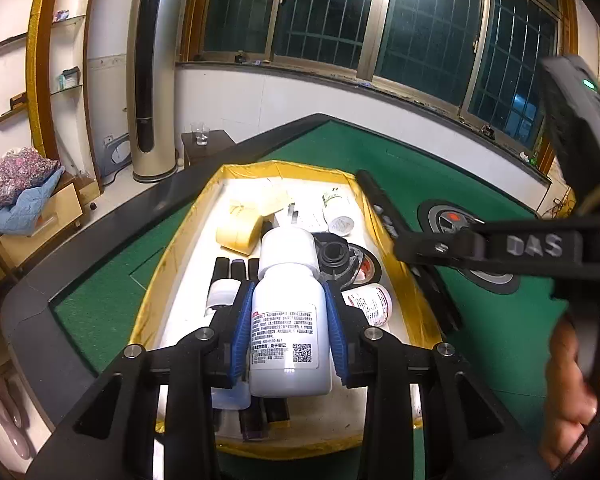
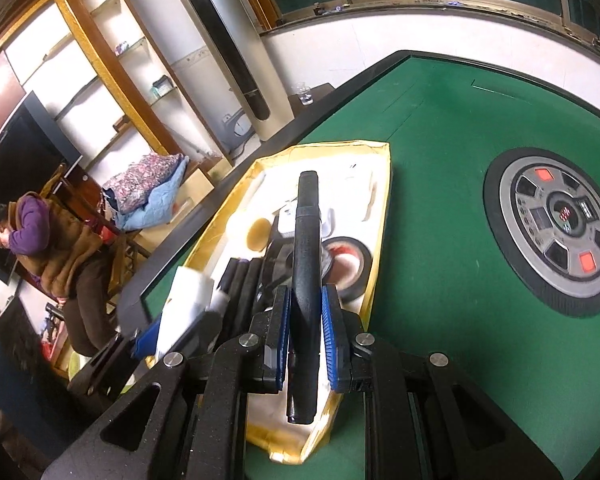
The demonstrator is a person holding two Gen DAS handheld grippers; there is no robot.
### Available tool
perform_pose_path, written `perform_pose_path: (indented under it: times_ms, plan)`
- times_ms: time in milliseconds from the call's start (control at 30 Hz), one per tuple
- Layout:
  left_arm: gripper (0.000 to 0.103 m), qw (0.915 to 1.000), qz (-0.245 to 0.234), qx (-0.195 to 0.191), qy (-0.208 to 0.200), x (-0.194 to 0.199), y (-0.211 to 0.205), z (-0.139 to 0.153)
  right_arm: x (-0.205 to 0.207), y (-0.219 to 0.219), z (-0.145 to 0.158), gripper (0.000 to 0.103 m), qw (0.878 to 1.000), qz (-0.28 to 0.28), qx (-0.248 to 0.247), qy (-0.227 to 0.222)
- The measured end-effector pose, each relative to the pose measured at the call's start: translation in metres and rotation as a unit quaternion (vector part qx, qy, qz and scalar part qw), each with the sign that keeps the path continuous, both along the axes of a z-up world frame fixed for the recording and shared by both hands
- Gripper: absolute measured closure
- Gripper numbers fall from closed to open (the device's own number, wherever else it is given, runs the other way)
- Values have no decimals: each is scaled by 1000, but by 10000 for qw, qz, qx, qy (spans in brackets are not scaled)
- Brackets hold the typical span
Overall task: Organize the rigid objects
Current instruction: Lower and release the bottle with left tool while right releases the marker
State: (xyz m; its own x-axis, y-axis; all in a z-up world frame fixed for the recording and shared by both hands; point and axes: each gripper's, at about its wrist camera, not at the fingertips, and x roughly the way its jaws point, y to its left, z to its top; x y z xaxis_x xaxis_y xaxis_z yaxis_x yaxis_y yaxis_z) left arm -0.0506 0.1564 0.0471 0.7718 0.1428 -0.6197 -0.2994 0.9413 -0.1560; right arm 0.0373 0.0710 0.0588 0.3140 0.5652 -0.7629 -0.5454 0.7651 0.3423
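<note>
White bottle [image 1: 288, 312] hiding tray [image 1: 172, 264] items beneath; its label print too small; left gripper [image 2: 168, 320] showing blurred in right view

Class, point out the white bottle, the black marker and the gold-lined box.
white bottle [image 1: 286, 320]: left wrist view, its printed label.
black marker [image 2: 306, 264]: right wrist view, mid-barrel.
gold-lined box [image 1: 384, 224]: left wrist view, right wall.

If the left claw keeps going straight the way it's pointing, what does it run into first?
Probably the black tape roll in the gold-lined box. The left claw holds a white bottle whose cap points just past the roll's left edge; depth is unclear.
</note>
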Motion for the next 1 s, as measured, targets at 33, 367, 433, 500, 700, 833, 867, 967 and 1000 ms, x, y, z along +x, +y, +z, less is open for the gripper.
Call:
perform_pose_path:
  times_ms: [33, 367, 433, 500, 700, 833, 867, 967, 1000]
  plan:
    - [71, 10000, -4, 5, 16, 2, 0, -1, 3, 4, -2, 89, 10000, 20, -34, 34]
    - [71, 9998, -93, 24, 178, 11, -1, -8, 29, 19, -12, 89, 9996, -75, -267, 104]
    - [71, 9997, -111, 33, 208, 14, -3, -9, 32, 21, -14, 89, 9994, -88, -297, 121]
    - [71, 9996, -123, 41, 239, 16, -4, -10, 33, 24, -16, 89, 9993, -84, -348, 107]
    - [71, 9994, -106, 46, 335, 19, -3, -14, 37, 28, -19, 89, 9990, -64, -423, 125]
    - [71, 9992, -125, 57, 384, 22, -4, -16, 36, 30, -20, 89, 9988, -92, -461, 108]
    - [71, 9991, -137, 48, 402, 23, -4, -16, 35, 29, -19, 89, 9988, -90, -475, 91]
    - [71, 9991, -131, 40, 400, 23, -5, -17, 36, 29, -19, 89, 9986, -102, -512, 76]
    - [71, 9991, -131, 45, 408, 23, -5, -17, 36, 30, -20, 89, 9985, -104, -527, 81]
